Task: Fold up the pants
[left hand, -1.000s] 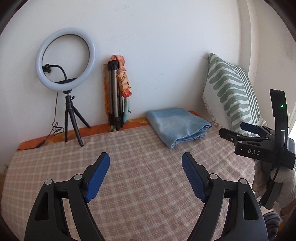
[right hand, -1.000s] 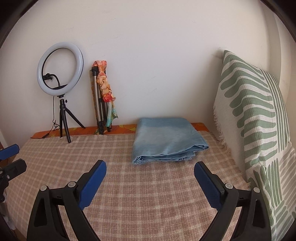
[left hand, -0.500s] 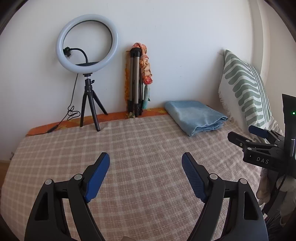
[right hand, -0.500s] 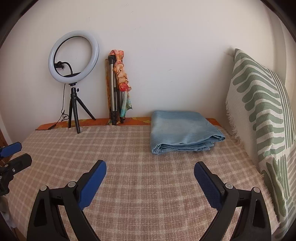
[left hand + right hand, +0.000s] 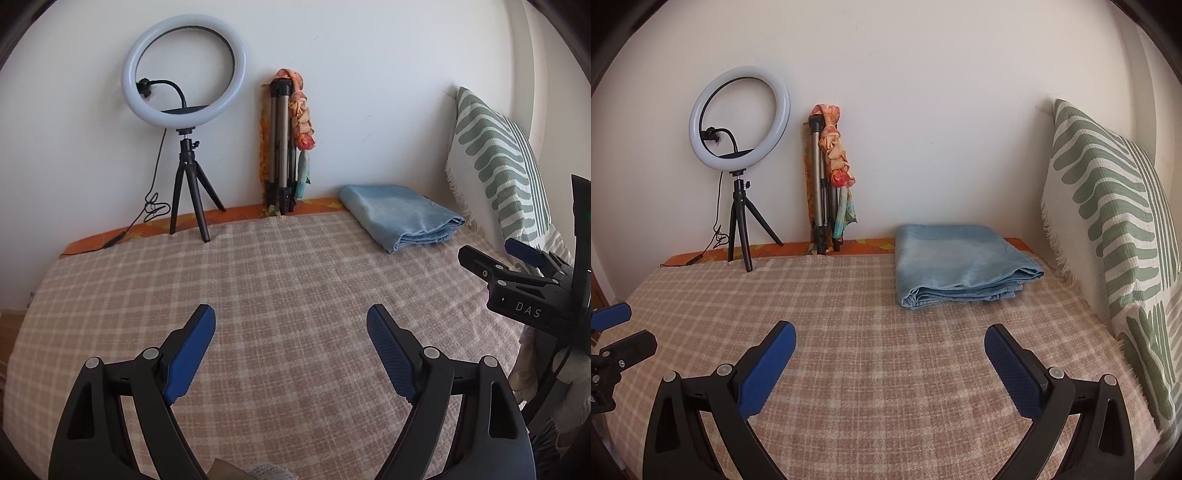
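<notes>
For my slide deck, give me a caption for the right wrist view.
Open right gripper hovers over the plaid bedspread, facing folded blue pants beside a striped pillow.

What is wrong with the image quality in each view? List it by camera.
Left wrist view: fisheye bends the wall and bed edge; dark corners; even daylight, the ring light not glaring; left claw sharp.
Right wrist view: same bending and dark corners; soft shadow under the folded pants; right claw sharp.

Both hand-held grippers (image 5: 291,323) (image 5: 888,341) agape, empty.
</notes>
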